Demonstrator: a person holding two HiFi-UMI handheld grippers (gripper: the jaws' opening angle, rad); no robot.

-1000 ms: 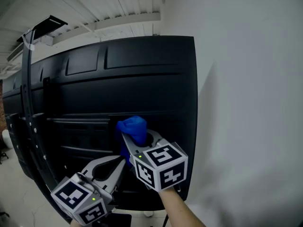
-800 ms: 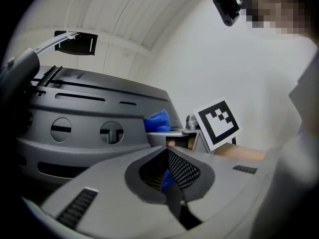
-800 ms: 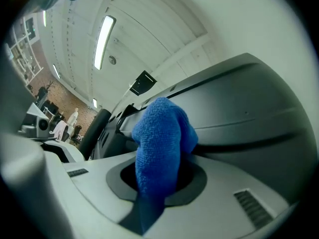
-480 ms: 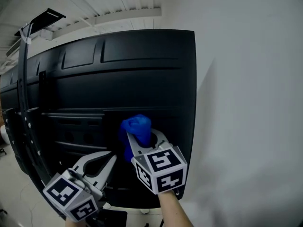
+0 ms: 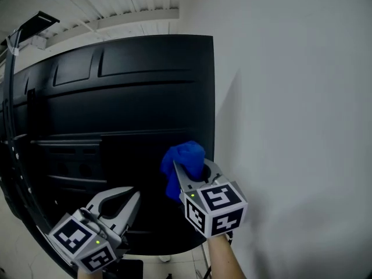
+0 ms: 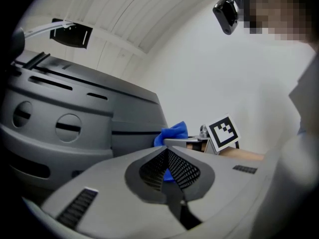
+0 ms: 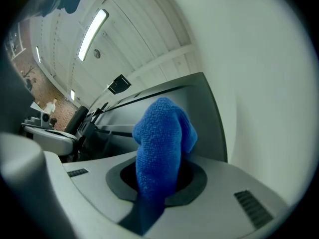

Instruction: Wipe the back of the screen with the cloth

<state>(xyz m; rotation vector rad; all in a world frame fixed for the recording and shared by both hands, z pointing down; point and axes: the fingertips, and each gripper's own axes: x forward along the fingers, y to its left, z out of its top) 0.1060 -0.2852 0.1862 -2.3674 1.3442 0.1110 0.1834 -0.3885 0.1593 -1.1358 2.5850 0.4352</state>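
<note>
The screen's black moulded back [image 5: 116, 97] fills the left half of the head view. My right gripper [image 5: 189, 170] is shut on a bunched blue cloth [image 5: 185, 163] and holds it against the lower part of the panel, close to its right edge. In the right gripper view the cloth [image 7: 162, 133] bulges up from between the jaws, with the screen [image 7: 199, 108] behind it. My left gripper [image 5: 135, 196] hangs lower left, shut and holding nothing, its tip near the panel's lower edge. The left gripper view shows the grey-looking panel [image 6: 60, 128], the cloth [image 6: 174, 132] and the right gripper's marker cube [image 6: 223, 131].
A plain white wall [image 5: 290, 127] stands right of the screen. A black mounting arm [image 5: 14, 68] runs down the screen's left side. White ceiling panels [image 5: 133, 4] are above. A person's body [image 6: 294, 133] fills the right of the left gripper view.
My right gripper has slid the cloth to the right across the panel, nearer its right edge. The left gripper stays low and shut.
</note>
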